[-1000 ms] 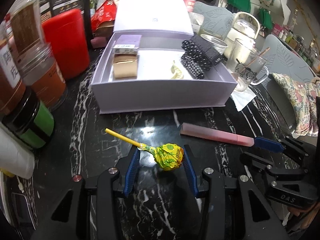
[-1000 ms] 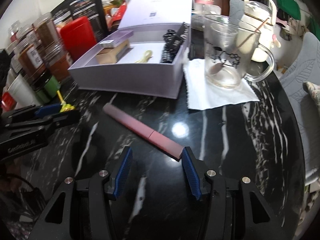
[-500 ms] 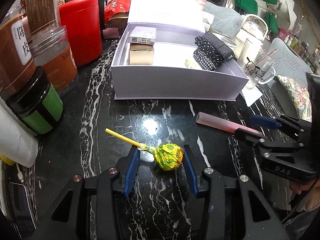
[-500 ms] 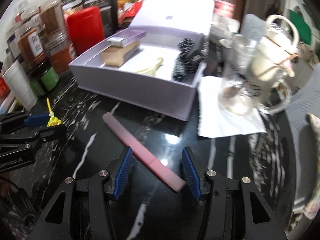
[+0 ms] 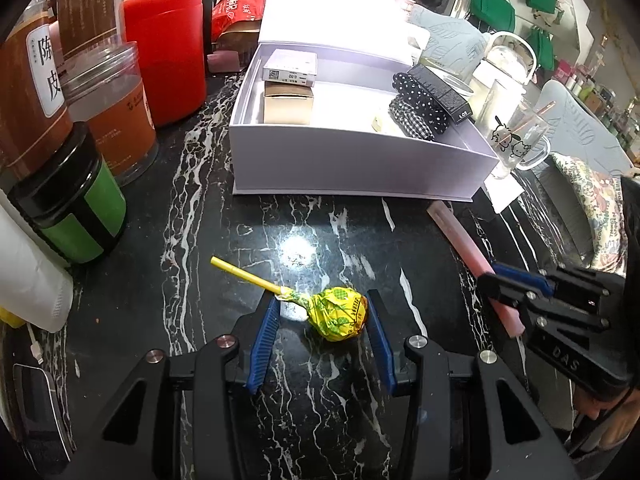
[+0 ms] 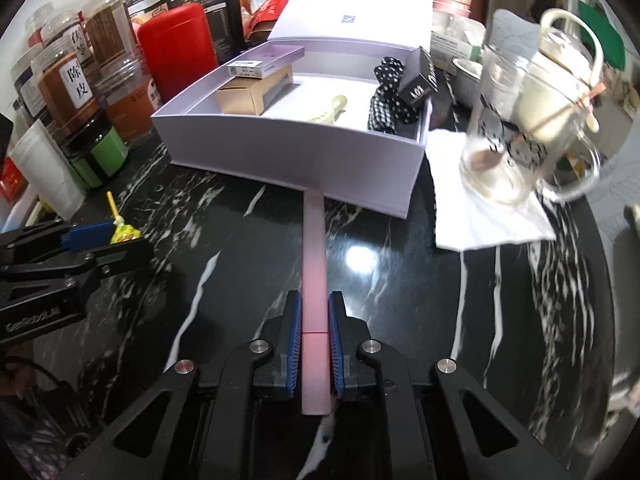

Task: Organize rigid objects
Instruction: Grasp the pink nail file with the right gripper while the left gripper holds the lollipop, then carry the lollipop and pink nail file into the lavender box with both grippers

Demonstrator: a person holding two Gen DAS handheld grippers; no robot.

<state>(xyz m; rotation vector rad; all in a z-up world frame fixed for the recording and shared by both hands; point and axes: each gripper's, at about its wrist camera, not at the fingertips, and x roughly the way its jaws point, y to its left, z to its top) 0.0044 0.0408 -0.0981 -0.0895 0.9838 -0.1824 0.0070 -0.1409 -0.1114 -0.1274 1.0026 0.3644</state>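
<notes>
Right wrist view first. Shows the right gripper (image 6: 312,332) clamped on the pink bar (image 6: 313,248), close to its near end. Puts the bar's far end right at the front wall of the lilac box (image 6: 288,160).

Reads as the grasp step, then. And on the left?

Finds the left gripper (image 5: 320,320) partly closed around the lollipop (image 5: 340,314), above the black marble table (image 5: 200,200) and apart from the box. Looks like a grip on the wrapped head, though hard to confirm pressure from both pads.

So both things in hand, neither in the box yet. Next?

Calls for lifting the bar clear of that wall, carrying it over the rim and laying it flat on the bare middle of the box floor. Needs care around the glass mug (image 6: 500,152) just beside the box. Same route for the lollipop afterwards, probably.
</notes>
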